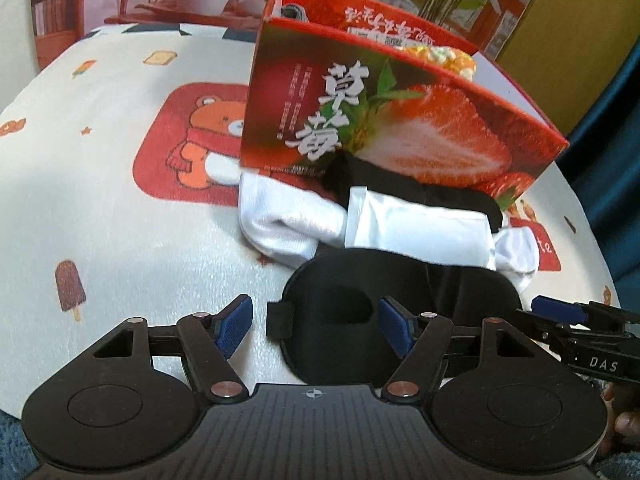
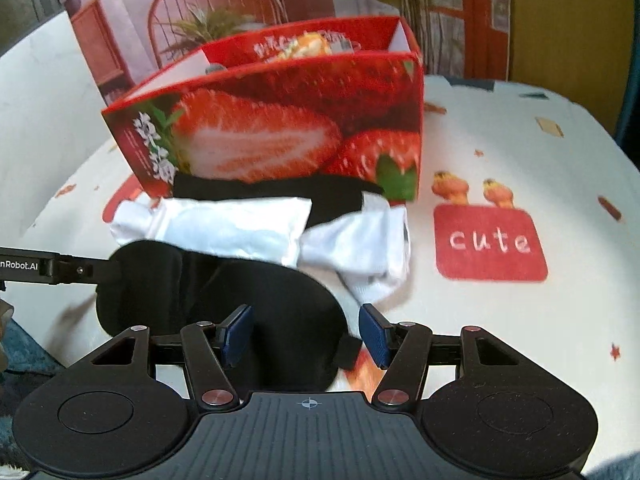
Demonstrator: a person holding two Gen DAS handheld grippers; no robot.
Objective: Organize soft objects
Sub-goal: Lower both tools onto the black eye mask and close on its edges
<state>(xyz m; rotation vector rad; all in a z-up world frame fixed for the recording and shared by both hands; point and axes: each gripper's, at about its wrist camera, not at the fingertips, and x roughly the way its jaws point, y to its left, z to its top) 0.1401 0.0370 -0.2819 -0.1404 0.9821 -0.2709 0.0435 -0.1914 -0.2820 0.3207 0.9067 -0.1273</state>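
On the near table edge both your left gripper point(image 1: 316, 326) and right gripper point(image 2: 306, 334) straddle the eye mask point(image 1: 360, 320), jaws wide, nothing gripped, while socks point(image 1: 288, 224) and packet point(image 1: 416, 228) wait outside the strawberry box point(image 1: 400, 120).

The tablecloth point(image 2: 480, 152) reads "cute", one gripper arm point(image 1: 600, 366) "DAS", the other point(image 2: 24, 266) "nRobot.AI".

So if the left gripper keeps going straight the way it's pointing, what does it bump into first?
Most likely the black eye mask. The left gripper points down at it, open jaws straddling its strap end. The white sock and strawberry box lie farther along, though depth is hard to judge.
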